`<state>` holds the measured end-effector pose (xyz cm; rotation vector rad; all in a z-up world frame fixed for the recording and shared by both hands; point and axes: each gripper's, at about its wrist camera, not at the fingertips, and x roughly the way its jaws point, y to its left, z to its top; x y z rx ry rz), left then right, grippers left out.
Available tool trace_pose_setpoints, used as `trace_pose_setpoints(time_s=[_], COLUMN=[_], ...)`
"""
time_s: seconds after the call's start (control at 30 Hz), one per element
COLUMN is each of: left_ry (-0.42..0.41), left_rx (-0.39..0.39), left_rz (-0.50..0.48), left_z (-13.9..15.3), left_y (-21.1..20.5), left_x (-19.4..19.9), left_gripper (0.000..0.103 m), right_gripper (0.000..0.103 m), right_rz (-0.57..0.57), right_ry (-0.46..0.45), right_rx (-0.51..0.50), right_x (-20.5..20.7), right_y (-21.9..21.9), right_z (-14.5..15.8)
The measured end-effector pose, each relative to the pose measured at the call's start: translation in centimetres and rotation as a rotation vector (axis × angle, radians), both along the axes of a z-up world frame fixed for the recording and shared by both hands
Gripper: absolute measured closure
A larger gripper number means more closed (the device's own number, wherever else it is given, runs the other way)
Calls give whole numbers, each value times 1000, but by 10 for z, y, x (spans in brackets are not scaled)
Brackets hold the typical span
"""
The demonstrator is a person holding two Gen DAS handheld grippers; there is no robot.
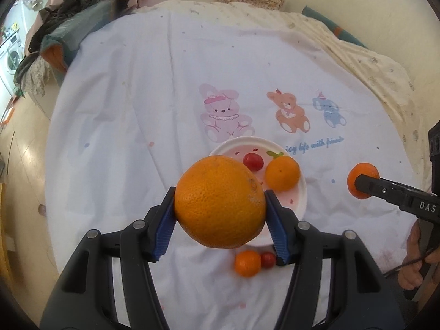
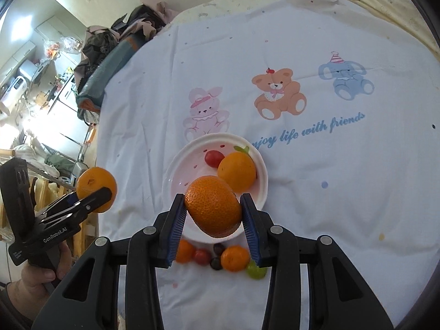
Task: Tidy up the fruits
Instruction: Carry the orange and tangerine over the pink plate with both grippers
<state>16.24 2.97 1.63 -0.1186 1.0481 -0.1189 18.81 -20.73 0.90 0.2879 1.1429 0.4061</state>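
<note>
The white sheet [image 2: 343,192] carries blue script under its cartoon animals, reading "enjoy life with friends", its first letter hidden behind the plate [image 2: 262,189]. The left gripper [image 2: 95,196] bears "GenRobot.AI" in white on its black body. The right gripper [image 1: 363,189] shows "DAS".

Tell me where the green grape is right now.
Only the right wrist view shows the green grape: on the white cloth, below the plate, at the right end of the fruit row beside a small orange.
</note>
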Motion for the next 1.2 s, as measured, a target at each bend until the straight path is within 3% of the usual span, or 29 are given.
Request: trace_pose_setpoints(time_s=[0.27,0.5,0.7,1.2], left_ry=[49,96,138,186], left_rx=[7,-30,-13,-21], left_rz=[-25,-32,-30,-44], left_z=[-42,-74,-95,-109], left_y=[-16,-16,-18,-15], left_x=[33,48,55,60], left_gripper=[46,46,46,45], right_gripper=[61,61,61,59], right_rz=[-26,-17,7,16], right_ry=[63,113,168,226], right_rx=[6,9,-23,-25], right_x=[20,26,27,30], right_y=[-1,0,4,5], right_z=[-46,-72,-95,-114])
